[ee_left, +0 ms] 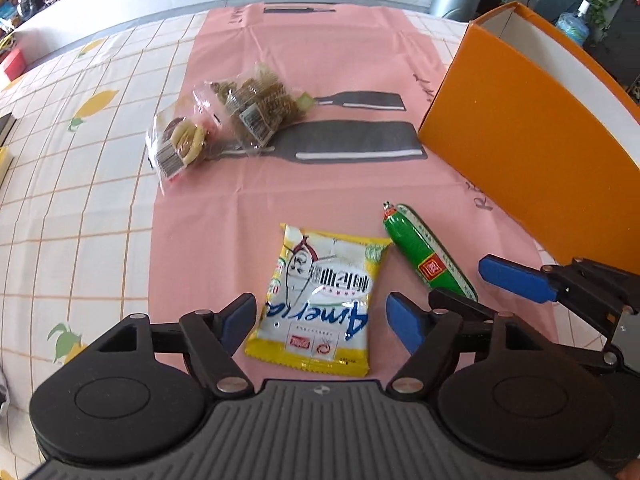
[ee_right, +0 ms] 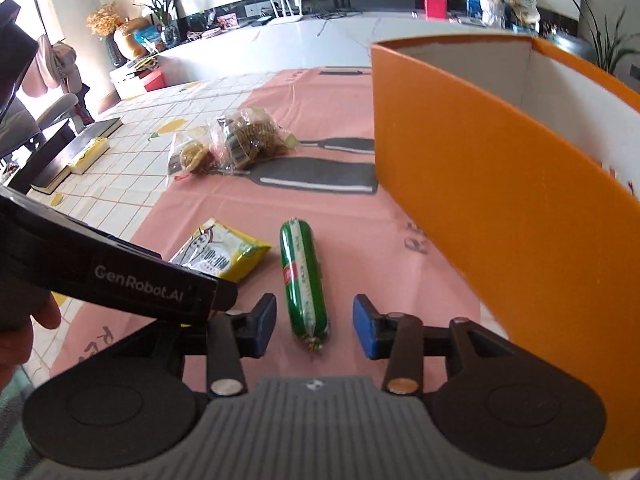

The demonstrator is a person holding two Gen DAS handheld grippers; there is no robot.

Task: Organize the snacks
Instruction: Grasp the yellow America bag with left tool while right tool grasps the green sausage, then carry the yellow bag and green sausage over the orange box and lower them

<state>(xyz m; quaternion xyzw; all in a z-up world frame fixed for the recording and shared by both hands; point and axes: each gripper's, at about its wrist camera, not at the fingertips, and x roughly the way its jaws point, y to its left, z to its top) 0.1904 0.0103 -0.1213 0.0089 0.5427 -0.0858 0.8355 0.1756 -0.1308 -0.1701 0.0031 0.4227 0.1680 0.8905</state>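
The yellow-and-white snack packet (ee_left: 320,300) lies flat on the pink sheet (ee_left: 320,184) that covers the middle of the bench (ee_left: 80,200), close to the near edge. It is a flat, glossy rectangle with crimped ends, and its long axis runs from the near edge toward the far one. The left tongs (ee_left: 320,322) hang over its near half, pointing steeply down. Their blue pads stand wide apart on either side of the packet without touching it, so they hold nothing.

Just beside the packet, toward the orange box (ee_right: 500,200), lies the green sausage (ee_right: 306,280). It is a smooth plastic-skinned cylinder with pinched, clipped ends. Its long axis also runs roughly near to far, tilted a little in the left wrist view. The right tongs (ee_right: 314,326) are lowered over its near end, partly open, with a blue pad on each side and a clear gap to the skin; nothing is gripped. A fingertip of the person's hand (ee_right: 24,332) shows at the left edge of the right wrist view.

Further in, at the left edge of the pink sheet, two clear crinkly bags touch each other: a bag of round cookies (ee_left: 180,140) and a bag of brown biscuits (ee_left: 256,104). The orange box is stiff card with a white inside, and stands open-topped at the right side of the bench.
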